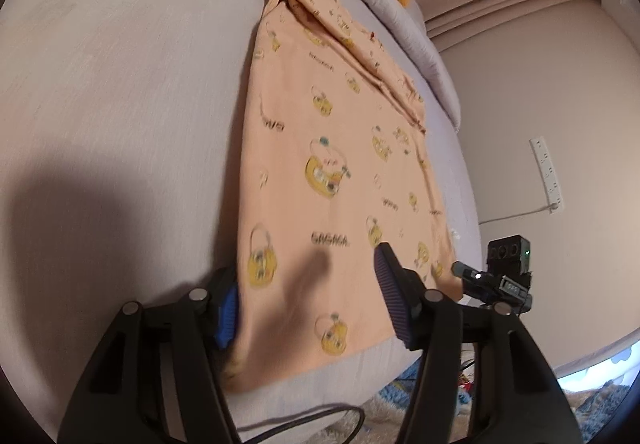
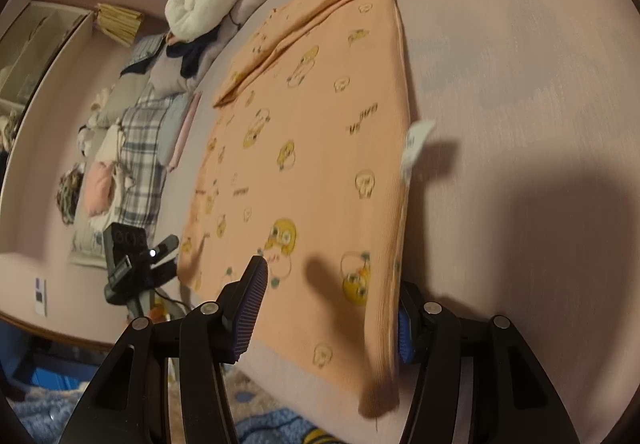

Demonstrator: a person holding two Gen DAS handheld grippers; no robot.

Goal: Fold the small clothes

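Garment (image 1: 332,171) (image 2: 316,163): small peach-orange knit, printed with yellow cartoon figures and short dark lettering; lies spread flat on the pale lilac bed sheet (image 1: 120,83) (image 2: 520,83), near the sheet's front edge; far end bunched, with a sleeve folded across the body; long side edges straight; white tag (image 2: 416,143) sticks out from one side edge, over the sheet; print blurred, lettering unreadable.

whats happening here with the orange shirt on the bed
A person is folding a small peach garment printed with yellow cartoon figures, using a handheld gripper in each hand. It lies flat on the mauve bed sheet, its far end already bunched. The left gripper and the right gripper each straddle a near corner, one finger over the cloth and one outside its edge, jaws open.
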